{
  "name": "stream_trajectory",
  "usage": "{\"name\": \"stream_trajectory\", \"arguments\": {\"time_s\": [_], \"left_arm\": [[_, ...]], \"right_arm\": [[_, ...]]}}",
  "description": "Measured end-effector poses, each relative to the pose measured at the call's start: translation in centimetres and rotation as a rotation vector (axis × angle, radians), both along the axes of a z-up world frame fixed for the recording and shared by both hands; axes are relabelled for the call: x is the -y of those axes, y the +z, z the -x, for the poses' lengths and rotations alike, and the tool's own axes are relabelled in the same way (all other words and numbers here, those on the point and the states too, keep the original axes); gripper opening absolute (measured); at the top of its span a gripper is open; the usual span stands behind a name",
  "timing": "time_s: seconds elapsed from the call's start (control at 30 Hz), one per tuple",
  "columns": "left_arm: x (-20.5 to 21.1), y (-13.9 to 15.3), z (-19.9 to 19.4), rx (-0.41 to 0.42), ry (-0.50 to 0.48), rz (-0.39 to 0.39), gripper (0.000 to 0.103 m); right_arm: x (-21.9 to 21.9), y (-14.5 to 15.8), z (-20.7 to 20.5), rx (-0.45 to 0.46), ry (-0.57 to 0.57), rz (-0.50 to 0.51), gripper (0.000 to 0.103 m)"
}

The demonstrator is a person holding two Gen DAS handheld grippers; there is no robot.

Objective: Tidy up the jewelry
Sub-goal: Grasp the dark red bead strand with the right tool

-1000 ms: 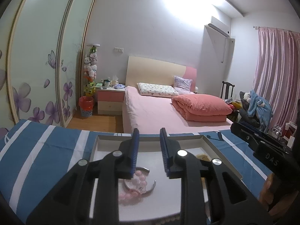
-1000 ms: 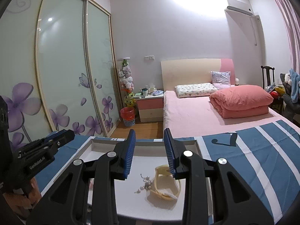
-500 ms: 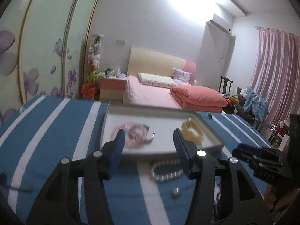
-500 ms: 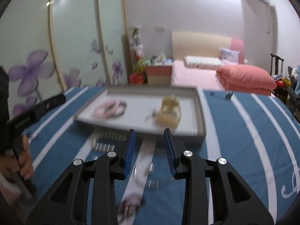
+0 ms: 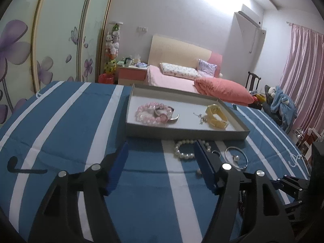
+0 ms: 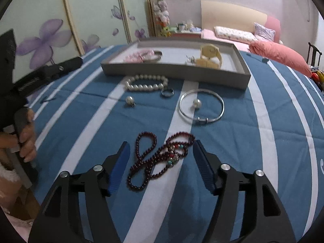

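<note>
A grey tray (image 5: 186,135) (image 6: 174,71) lies on the blue striped cloth and holds a pink bead bracelet (image 5: 154,113), a yellow watch (image 5: 216,117) and small earrings. In front of it lie a pearl bracelet (image 6: 145,83), a dark ring (image 6: 167,92), two pearl earrings (image 6: 130,100), a silver bangle (image 6: 202,106) and a dark red bead necklace (image 6: 160,158). My right gripper (image 6: 161,160) is open and empty, its jaws on either side of the red necklace. My left gripper (image 5: 161,162) is open and empty over bare cloth, near the pearl bracelet (image 5: 190,149).
The other gripper and the hand holding it show at the left edge of the right wrist view (image 6: 24,93). Behind the table are a pink bed (image 5: 182,81), a nightstand (image 5: 131,73), a flowered wardrobe and pink curtains (image 5: 303,66).
Both grippers pulled back from over the tray toward the near side of the table and opened wide. The loose jewelry in front of the tray came into view.
</note>
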State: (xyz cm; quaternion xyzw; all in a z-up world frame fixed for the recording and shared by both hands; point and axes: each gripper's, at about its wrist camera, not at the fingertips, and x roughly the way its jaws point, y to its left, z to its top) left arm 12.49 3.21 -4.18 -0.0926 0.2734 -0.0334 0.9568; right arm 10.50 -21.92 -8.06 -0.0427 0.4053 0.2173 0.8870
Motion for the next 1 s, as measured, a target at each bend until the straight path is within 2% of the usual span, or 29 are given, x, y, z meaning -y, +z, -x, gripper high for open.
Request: {"name": "stream_trajectory", "arguments": {"time_s": [0.13, 0.23, 0.3, 0.33, 0.37, 0.43, 0.6, 0.83, 1.0], "left_arm": [[-0.1, -0.4, 0.1, -0.022, 0.006, -0.001, 0.068], [-0.1, -0.7, 0.0, -0.035, 0.005, -0.003, 0.068], [0.1, -0.8, 0.1, -0.04, 0.0, -0.006, 0.068], [0.2, -0.9, 0.0, -0.042, -0.004, -0.008, 0.068], [0.5, -1.0, -0.1, -0.048, -0.009, -0.012, 0.068], [1.0, -1.2, -0.3, -0.063, -0.024, -0.021, 0.068], [2.6, -1.8, -1.1, -0.109, -0.074, -0.036, 0.068], [6.0, -3.2, -2.4, -0.211, -0.166, -0.098, 0.07], [8.2, -4.5, -3.9, -0.282, -0.18, -0.133, 0.067]], "right_arm": [[-0.6, -0.8, -0.2, -0.035, -0.019, 0.043, 0.073], [-1.3, -1.0, 0.5, -0.007, -0.008, 0.086, 0.07], [-1.1, -0.8, 0.5, -0.003, -0.013, 0.08, 0.06], [-1.0, -0.7, 0.4, -0.002, -0.019, 0.076, 0.046], [-0.8, -0.6, 0.3, -0.006, -0.027, 0.071, 0.026], [-0.2, -0.6, -0.1, -0.015, -0.039, 0.06, 0.013], [0.9, -0.6, -0.1, 0.01, -0.08, 0.087, 0.013], [6.5, -0.6, -2.8, -0.018, -0.313, 0.081, 0.012], [7.2, -0.7, -3.0, -0.024, -0.329, 0.069, 0.012]]}}
